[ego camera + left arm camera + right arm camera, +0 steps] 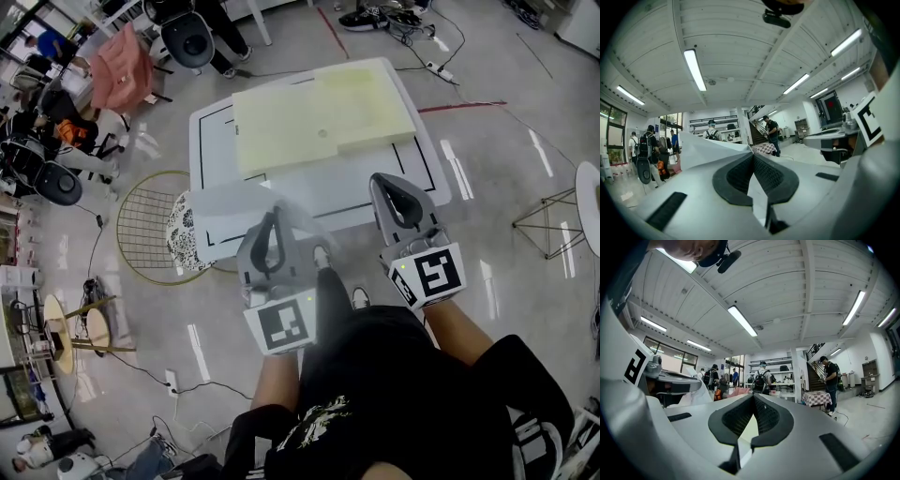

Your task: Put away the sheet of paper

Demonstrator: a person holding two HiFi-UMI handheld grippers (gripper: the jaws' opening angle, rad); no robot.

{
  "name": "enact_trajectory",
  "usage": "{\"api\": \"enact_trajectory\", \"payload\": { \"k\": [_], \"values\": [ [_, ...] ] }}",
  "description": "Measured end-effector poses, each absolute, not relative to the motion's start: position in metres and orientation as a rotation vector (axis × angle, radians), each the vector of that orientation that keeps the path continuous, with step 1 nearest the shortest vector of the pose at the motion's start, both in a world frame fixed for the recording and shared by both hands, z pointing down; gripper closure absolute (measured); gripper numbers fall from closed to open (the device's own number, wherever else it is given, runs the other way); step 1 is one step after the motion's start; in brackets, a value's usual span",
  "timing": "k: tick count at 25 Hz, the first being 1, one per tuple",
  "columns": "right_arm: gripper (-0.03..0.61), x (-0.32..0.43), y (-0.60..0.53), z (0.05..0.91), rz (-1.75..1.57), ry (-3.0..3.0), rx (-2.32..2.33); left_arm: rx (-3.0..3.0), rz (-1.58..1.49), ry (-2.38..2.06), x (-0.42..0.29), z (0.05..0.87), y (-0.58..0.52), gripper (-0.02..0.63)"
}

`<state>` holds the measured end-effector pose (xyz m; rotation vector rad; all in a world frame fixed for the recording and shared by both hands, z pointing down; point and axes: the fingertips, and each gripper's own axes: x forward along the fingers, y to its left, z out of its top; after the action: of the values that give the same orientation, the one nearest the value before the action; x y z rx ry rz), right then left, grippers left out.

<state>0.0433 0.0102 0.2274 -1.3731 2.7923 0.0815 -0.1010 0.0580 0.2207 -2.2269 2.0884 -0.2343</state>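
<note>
A white sheet of paper [225, 211] hangs in the air above the near left corner of the table, creased and bent. My left gripper [274, 220] is shut on its edge. In the left gripper view the paper [708, 147] sticks out to the left of the closed jaws of the left gripper [753, 156]. My right gripper [389, 183] is raised beside it over the table's front edge. In its own view the right gripper [753, 397] has its jaws together and no object shows between them.
A white table [211, 141] with black lines carries pale yellow foam sheets [319, 112]. A gold wire chair [141, 220] with a patterned cushion [183, 234] stands at its left. A cable and power strip [436, 67] lie on the floor behind. People stand in the room's background.
</note>
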Motion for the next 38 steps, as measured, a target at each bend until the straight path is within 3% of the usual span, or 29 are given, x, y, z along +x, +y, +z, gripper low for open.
{"api": "enact_trajectory", "payload": {
  "k": [38],
  "values": [
    [0.586,-0.022,-0.133,0.262,-0.014,2.807,-1.572,-2.415,-0.278,1.978,-0.163,0.253,-0.103,0.612]
  ]
}}
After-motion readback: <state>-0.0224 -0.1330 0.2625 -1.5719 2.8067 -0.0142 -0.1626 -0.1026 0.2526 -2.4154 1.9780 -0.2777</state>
